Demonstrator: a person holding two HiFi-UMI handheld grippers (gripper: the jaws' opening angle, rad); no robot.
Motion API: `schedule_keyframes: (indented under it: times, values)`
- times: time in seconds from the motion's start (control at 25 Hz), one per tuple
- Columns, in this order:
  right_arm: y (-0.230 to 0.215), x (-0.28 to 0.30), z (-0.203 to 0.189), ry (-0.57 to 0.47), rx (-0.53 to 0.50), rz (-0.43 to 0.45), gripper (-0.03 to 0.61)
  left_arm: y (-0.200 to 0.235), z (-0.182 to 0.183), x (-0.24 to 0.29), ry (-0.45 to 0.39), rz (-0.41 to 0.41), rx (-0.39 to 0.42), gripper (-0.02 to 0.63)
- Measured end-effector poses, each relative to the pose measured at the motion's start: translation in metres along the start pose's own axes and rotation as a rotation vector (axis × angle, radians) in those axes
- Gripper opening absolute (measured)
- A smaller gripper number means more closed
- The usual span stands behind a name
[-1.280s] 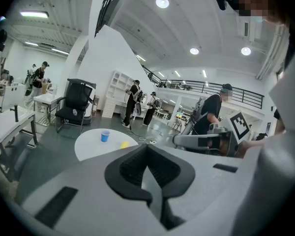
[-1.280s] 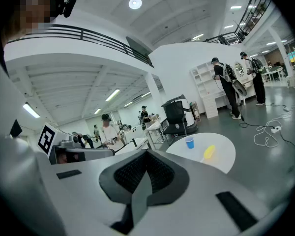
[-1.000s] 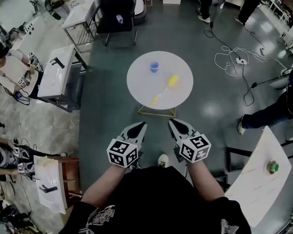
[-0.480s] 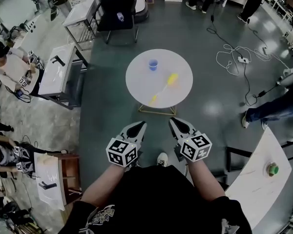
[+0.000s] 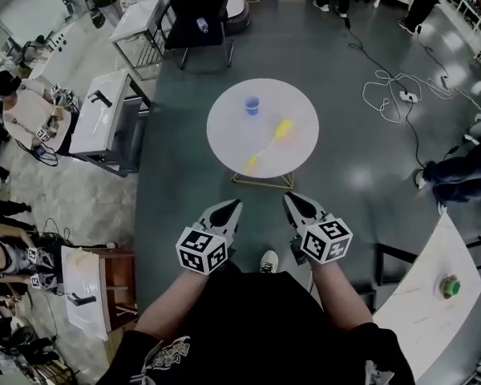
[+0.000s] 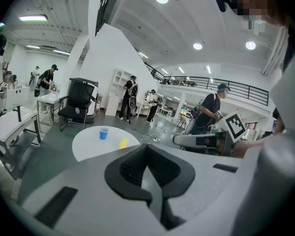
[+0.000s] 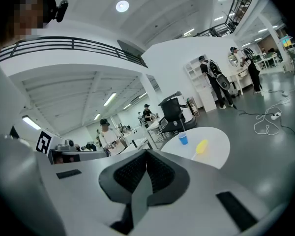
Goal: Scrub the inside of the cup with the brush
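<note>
1. Ahead, a round white table (image 5: 224, 131) stands on the grey floor (image 5: 184, 183), well apart from the person and both grippers.
2. On it, the blue cup (image 5: 252, 106) stands upright toward the far side, its open end up.
3. The yellow brush (image 5: 269, 146) lies flat near the cup without touching it. Its thick yellow head is to the cup's right and its pale handle runs toward the table's near edge.
4. The left gripper (image 5: 232, 206) is held in front of the person's body and points toward the table. Its jaws are pressed together with nothing between them.
5. The right gripper (image 5: 290, 200) is held just beside it and is aimed the same way, its jaws clenched and empty.
6. White desks (image 5: 96, 123) stand to the left of the table, and loose cables (image 5: 393, 95) lie on the floor to its right.
</note>
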State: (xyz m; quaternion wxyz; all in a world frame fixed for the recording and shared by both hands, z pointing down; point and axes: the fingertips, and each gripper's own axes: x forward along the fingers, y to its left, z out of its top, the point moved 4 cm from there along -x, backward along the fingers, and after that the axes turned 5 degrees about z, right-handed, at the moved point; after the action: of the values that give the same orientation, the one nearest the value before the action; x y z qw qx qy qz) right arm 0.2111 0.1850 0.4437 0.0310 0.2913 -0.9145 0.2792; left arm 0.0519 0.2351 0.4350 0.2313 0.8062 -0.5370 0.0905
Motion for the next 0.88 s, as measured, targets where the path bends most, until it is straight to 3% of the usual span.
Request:
schedule_keyframes:
  times: [0.48, 0.88]
  values:
    - [-0.01, 0.044, 0.003, -0.041, 0.037, -0.108, 0.021, 0.06, 0.016, 0.026, 0.02, -0.068, 0.01, 0.007]
    - [0.0, 0.138, 0.009, -0.046, 0.094, -0.222, 0.021, 0.163, 0.048, 0.056, 0.065, -0.171, 0.03, 0.008]
